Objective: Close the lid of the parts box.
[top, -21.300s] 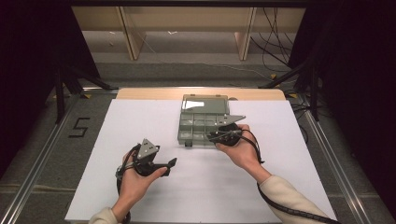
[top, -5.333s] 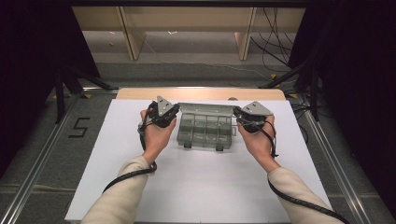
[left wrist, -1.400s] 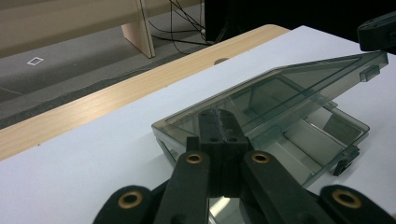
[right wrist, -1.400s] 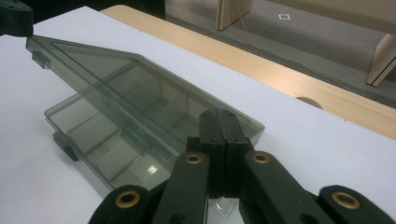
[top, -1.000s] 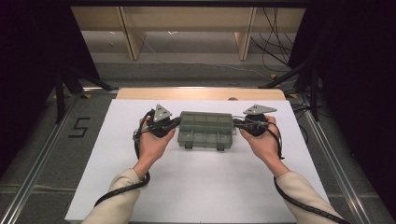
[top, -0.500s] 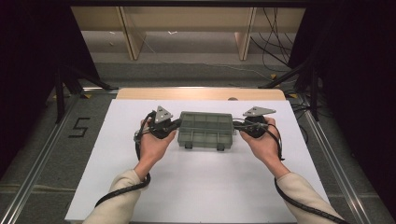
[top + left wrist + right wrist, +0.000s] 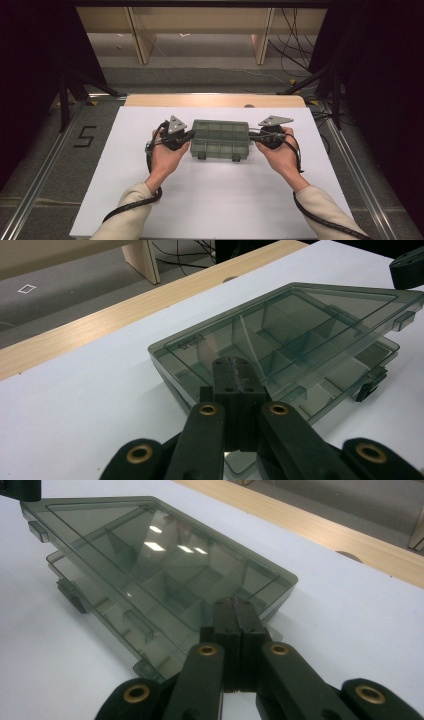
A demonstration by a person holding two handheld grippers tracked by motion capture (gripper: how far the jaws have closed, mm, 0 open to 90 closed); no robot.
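- Midway across the white worktop (image 7: 215, 200), nearer its far edge, lies the compartment box (image 7: 220, 140), smoke-tinted and clear, its long axis running left to right between my two hands.
- At each short end sits one tool: the left gripper (image 7: 186, 137) against the left end, the right gripper (image 7: 254, 137) against the right end, so neither hand is nearer than the other; I judge the coming move to turn on this end-to-end symmetry.
- Both pairs of fingers are closed, pad on pad with nothing between them, their tips resting at the lid's corners rather than clamping anything.
- Seen from above, the lid (image 7: 220, 132) reads as flat on the tray.
- Seen along the left gripper (image 7: 235, 371), the lid (image 7: 300, 315) stands slightly raised over the tray along the latch side, with the two latches (image 7: 371, 385) hanging free.
- Seen along the right gripper (image 7: 234, 611), the same gap at the front edge (image 7: 85, 575) appears, and the dividers show no contents that I can make out.
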